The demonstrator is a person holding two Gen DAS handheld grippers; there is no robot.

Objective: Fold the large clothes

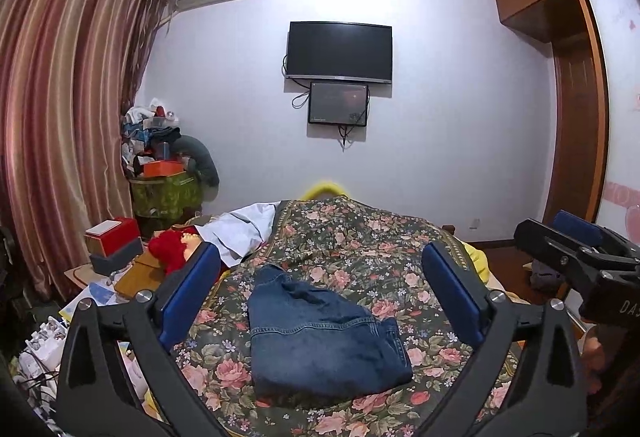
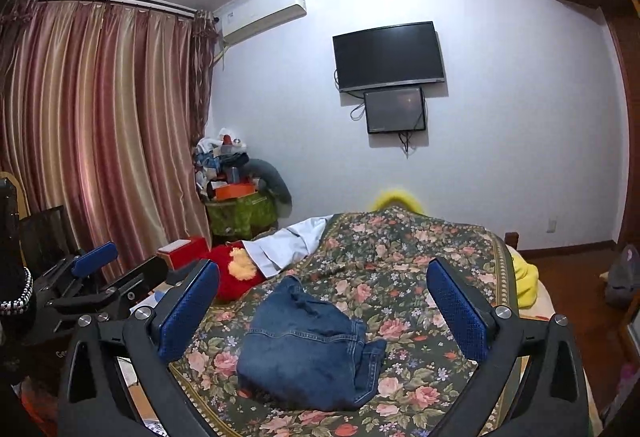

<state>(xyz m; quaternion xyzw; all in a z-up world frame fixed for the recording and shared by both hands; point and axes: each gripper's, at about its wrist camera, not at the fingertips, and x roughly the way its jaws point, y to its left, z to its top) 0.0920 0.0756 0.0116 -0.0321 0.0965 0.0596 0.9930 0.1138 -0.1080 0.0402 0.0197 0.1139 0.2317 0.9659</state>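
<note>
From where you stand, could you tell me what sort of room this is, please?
Most likely a lived-in bedroom: a bed under a floral bedspread with folded jeans on it, a wall-mounted television, and a built-in wooden wardrobe beside curtains.

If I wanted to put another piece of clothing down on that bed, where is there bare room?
Bare room: the floral bedspread beyond and right of the folded jeans, up to the yellow fabric at the bed's right edge. It is crowded on the left, where a white garment, a red plush toy and boxes sit.
</note>
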